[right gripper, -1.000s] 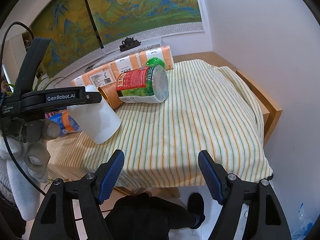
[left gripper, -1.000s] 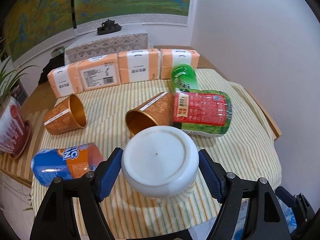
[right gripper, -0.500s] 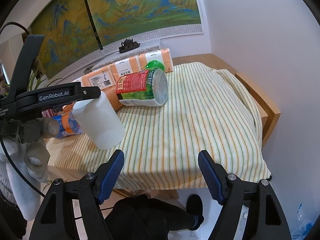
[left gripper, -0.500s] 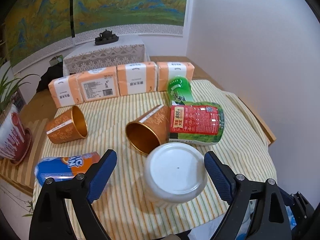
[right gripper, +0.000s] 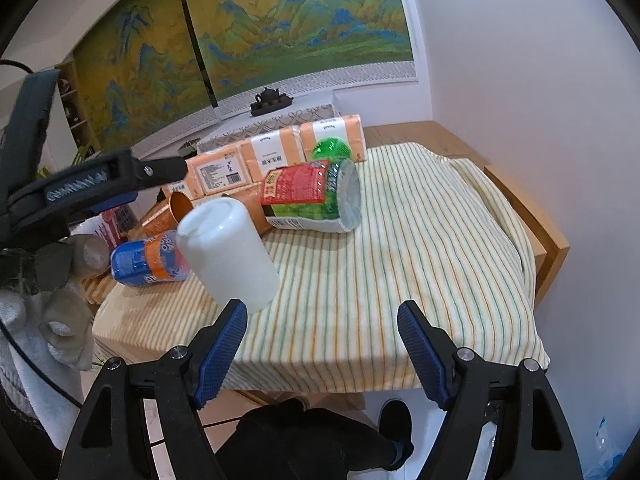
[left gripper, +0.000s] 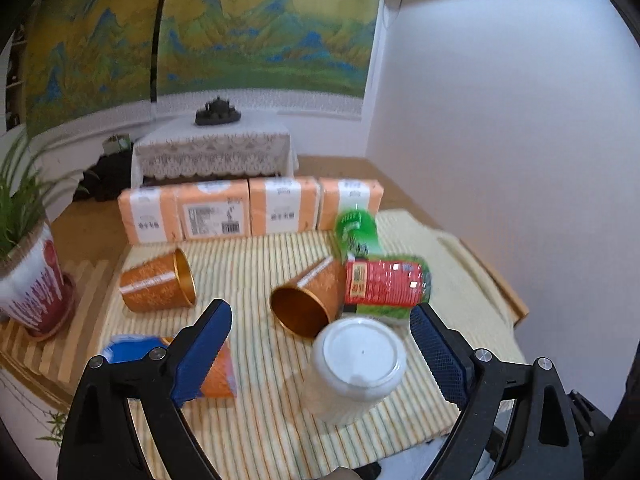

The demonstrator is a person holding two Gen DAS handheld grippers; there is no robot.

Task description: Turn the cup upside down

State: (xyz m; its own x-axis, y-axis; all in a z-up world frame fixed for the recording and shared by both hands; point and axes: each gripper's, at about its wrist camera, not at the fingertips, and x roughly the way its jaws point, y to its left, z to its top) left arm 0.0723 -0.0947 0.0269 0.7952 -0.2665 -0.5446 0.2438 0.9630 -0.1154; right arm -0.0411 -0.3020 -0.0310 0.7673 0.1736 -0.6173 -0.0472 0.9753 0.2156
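A white cup [left gripper: 356, 368] stands upside down, base up, on the striped cloth [left gripper: 256, 420] near the table's front edge. It also shows in the right wrist view [right gripper: 226, 252]. My left gripper [left gripper: 320, 354] is open and empty, pulled back above and behind the cup, fingers apart on either side and not touching it. My right gripper [right gripper: 322, 354] is open and empty off the table's front edge, to the right of the cup.
Two orange cups [left gripper: 310, 300] [left gripper: 158, 284] lie on their sides. A green-and-red bottle [left gripper: 384, 280] and a blue-orange can [right gripper: 146, 258] also lie there. Several orange packs [left gripper: 252, 208] line the back. A potted plant [left gripper: 28, 276] stands at left.
My left gripper has opened, let go of the white cup and drawn back and up. The cup now stands on the cloth. The right gripper has hardly moved.
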